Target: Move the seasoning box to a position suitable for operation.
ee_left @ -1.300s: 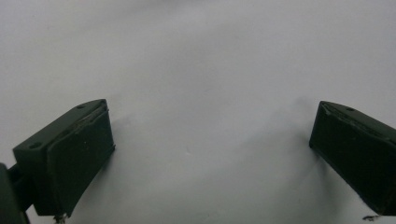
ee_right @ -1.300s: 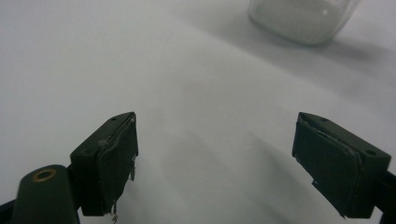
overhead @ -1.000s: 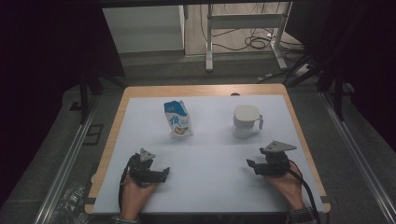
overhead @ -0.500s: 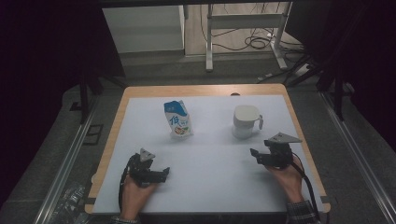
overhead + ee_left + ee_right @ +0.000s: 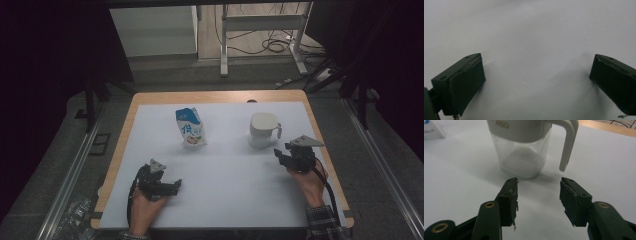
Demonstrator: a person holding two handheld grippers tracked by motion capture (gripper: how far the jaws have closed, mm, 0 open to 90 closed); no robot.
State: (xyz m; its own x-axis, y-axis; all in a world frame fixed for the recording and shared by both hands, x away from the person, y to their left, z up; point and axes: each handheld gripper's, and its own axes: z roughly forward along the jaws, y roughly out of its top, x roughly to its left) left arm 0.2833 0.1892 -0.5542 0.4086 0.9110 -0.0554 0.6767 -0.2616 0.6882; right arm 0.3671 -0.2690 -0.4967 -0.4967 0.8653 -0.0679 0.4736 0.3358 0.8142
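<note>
Table (image 5: 230, 200): 1 jug (image 5: 263, 129), 1 carton (image 5: 190, 127), 2 grippers w/ jaws apart.

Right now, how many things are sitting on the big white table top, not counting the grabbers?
2. A blue-and-white milk carton stands left of centre on the table. A white-lidded clear plastic jug with a handle stands to its right, just ahead of the right gripper. Nothing seems hidden.
</note>
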